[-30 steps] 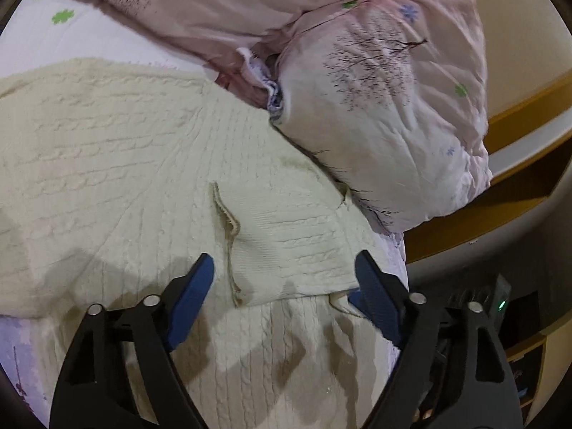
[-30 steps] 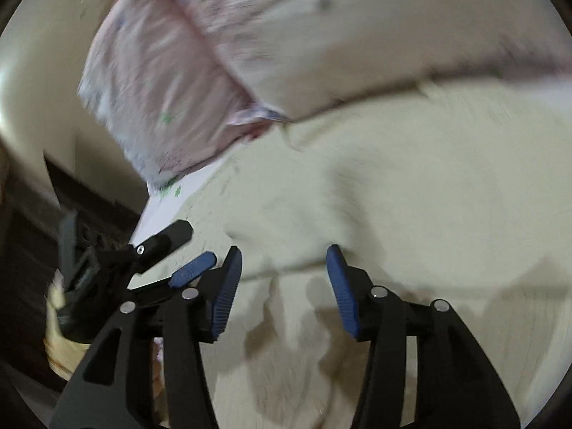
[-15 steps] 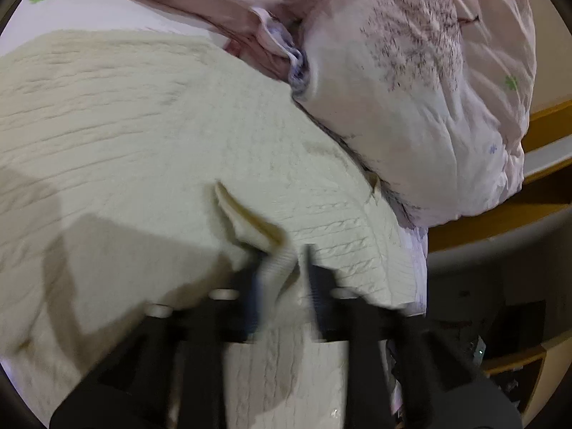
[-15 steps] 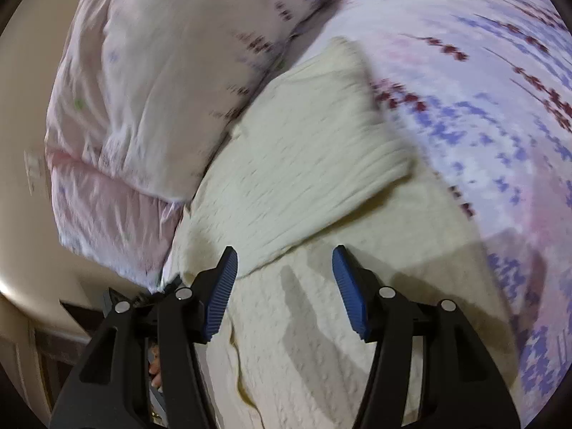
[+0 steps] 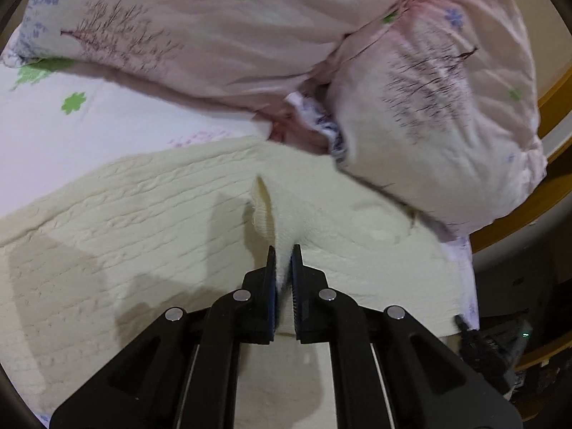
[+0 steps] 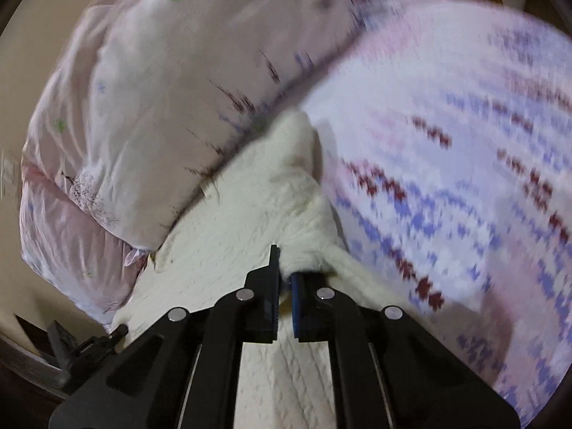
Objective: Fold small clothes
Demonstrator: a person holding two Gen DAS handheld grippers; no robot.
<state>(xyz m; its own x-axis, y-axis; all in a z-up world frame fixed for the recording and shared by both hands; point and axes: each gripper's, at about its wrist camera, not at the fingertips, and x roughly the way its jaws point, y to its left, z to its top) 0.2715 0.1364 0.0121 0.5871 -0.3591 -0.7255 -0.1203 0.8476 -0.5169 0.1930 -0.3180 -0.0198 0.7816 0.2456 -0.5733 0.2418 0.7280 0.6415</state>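
Both tongs snapped closed since before: left gripper (image 5: 284,250) and right gripper (image 6: 285,268) each pinching the cream knit sweater (image 5: 143,221) beside the pink duvet (image 5: 429,107).

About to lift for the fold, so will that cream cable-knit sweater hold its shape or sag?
The cream knit sweater will probably sag: it bunches where the left gripper and right gripper pinch it. Its thick knit suggests some weight, and its texture little slipping.

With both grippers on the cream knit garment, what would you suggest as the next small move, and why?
Probably lift both pinched edges a little and carry them together across the garment. The left gripper is shut on a raised fold of the cream knit garment, and the right gripper is shut on a bunched edge near the bedsheet. The rest lies flat beside the pillows.
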